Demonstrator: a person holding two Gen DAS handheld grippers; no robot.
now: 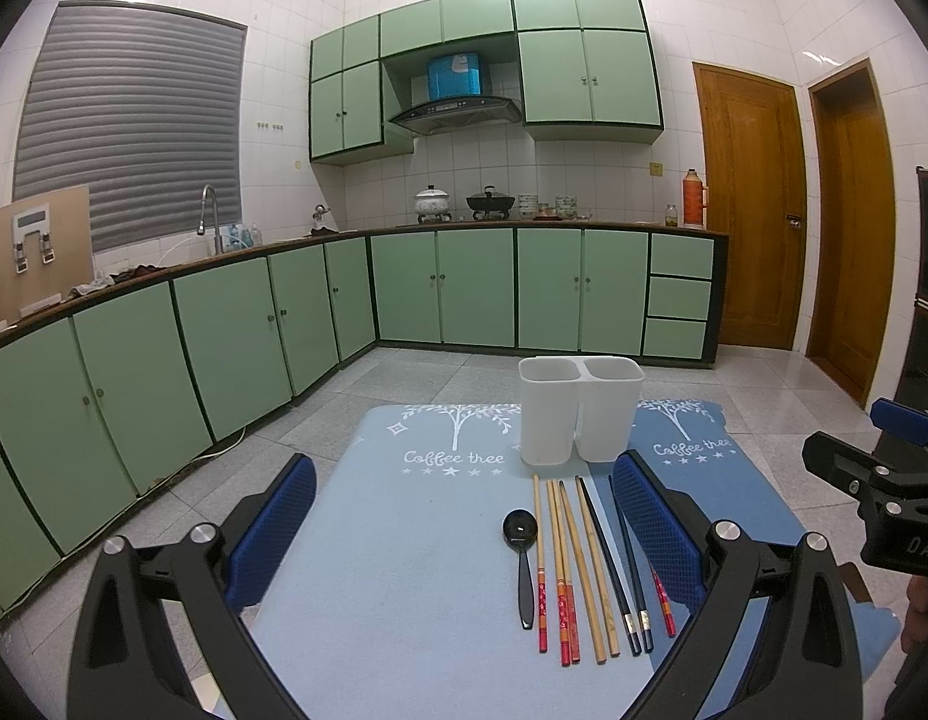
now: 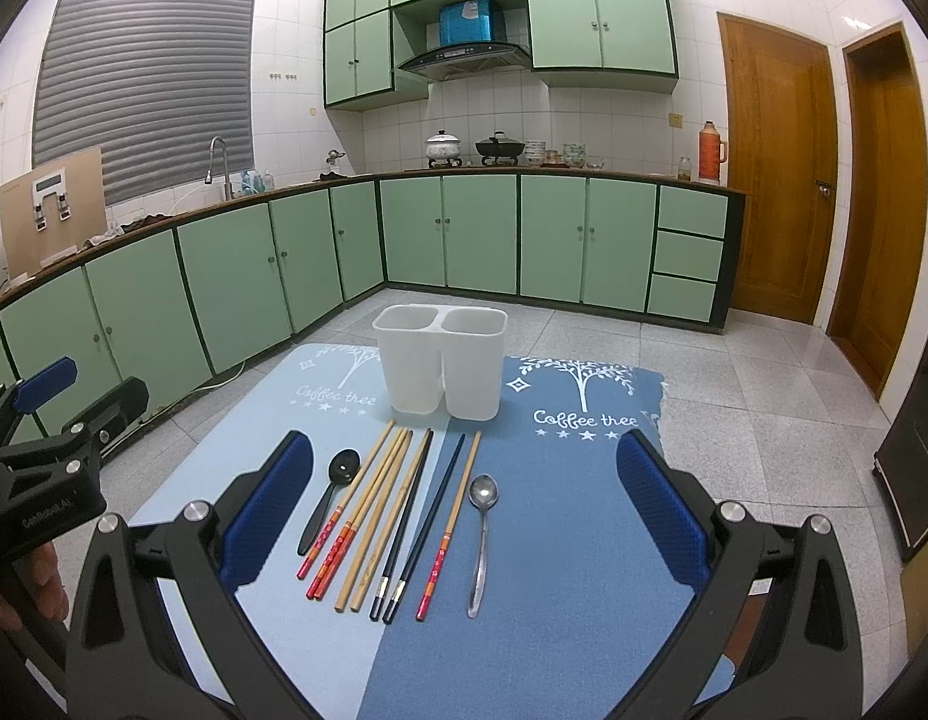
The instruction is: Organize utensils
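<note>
Left gripper (image 1: 464, 531), jaws spread wide, nothing between the blue pads; it hangs above the pale-blue mat (image 1: 374, 540). Right gripper (image 2: 464, 501), likewise wide apart and empty, above the seam where the pale mat meets the dark-blue mat (image 2: 572, 516). Utensils lie in one row, handles toward the cameras: black spoon (image 2: 327, 498) at the left end, then red-handled chopsticks (image 2: 344, 519), plain bamboo chopsticks (image 2: 380, 525), black chopsticks (image 2: 416, 525), one more red-handled stick, and metal spoon (image 2: 482, 534) at the right end, all apart from both grippers. White two-compartment holder (image 2: 441, 360) stands upright just beyond the tips, near the mats' far edge. Open mat surface flanks the row on both sides; tiled floor (image 2: 734, 372) surrounds the mats.
</note>
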